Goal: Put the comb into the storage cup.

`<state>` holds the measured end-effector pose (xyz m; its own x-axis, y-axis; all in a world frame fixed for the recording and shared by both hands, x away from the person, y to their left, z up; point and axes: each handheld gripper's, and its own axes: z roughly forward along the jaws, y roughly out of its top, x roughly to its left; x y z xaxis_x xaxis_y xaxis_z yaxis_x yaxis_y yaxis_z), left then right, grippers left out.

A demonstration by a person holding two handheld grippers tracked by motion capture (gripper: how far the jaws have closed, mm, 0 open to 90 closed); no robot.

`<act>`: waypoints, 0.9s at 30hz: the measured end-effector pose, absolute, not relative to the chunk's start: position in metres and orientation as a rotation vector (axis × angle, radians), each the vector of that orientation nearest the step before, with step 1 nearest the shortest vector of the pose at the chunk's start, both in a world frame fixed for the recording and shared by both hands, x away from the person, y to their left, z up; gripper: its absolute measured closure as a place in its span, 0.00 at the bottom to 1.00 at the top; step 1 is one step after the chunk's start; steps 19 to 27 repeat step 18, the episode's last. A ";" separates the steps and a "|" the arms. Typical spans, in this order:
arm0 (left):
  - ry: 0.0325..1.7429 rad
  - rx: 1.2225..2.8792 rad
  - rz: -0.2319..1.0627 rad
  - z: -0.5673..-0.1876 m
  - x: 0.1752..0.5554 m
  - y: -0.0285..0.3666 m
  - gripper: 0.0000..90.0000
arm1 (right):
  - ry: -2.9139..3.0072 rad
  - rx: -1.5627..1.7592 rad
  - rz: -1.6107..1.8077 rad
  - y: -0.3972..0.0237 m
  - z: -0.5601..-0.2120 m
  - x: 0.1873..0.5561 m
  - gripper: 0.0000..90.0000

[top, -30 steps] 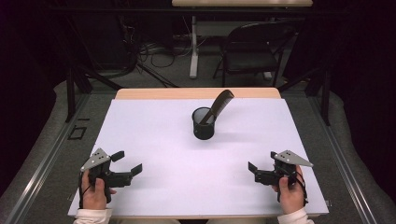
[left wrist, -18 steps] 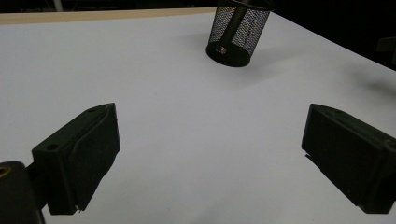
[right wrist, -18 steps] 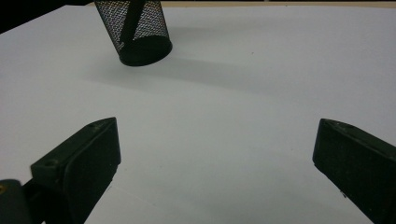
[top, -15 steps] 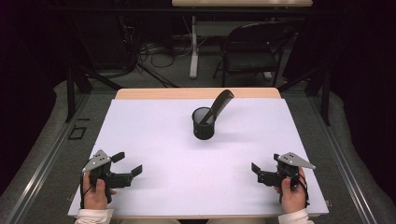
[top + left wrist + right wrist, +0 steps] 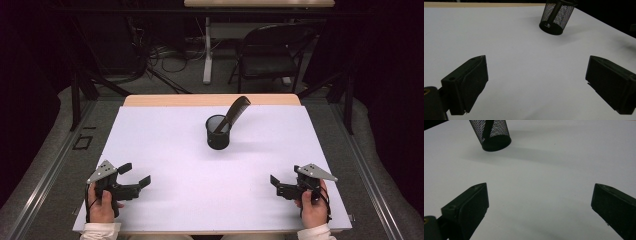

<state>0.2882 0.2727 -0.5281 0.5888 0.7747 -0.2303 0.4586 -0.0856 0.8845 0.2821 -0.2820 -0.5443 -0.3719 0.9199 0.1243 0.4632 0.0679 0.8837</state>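
A black mesh cup (image 5: 218, 134) stands upright in the middle of the white table (image 5: 170, 145), with a dark comb (image 5: 235, 110) leaning out of it to the right. My left gripper (image 5: 135, 174) rests near the front left corner, open, with nothing between its fingers. My right gripper (image 5: 285, 176) sits near the front right, also open and empty. In the left gripper view the gripper (image 5: 537, 62) faces bare table, with the cup (image 5: 557, 17) far ahead. In the right gripper view the gripper (image 5: 540, 187) faces bare table too, with the cup (image 5: 492, 133) at upper left.
A wooden strip (image 5: 210, 100) edges the table's far side. Beyond it stand a black folding chair (image 5: 270, 55) and cables (image 5: 160, 55) on the floor. Dark frame rails (image 5: 75, 100) run along both sides.
My right gripper has drifted slightly to the right. The left gripper, the cup and the comb have not moved.
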 end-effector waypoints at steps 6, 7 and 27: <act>1.034 1.717 0.361 -0.529 0.289 0.275 0.05 | 1.890 1.372 1.252 -0.281 -0.546 0.283 0.02; 1.036 1.717 0.362 -0.529 0.289 0.275 0.05 | 1.889 1.372 1.251 -0.281 -0.546 0.283 0.02; 1.042 1.716 0.365 -0.528 0.289 0.277 0.05 | 1.894 1.395 1.230 -0.283 -0.547 0.284 0.03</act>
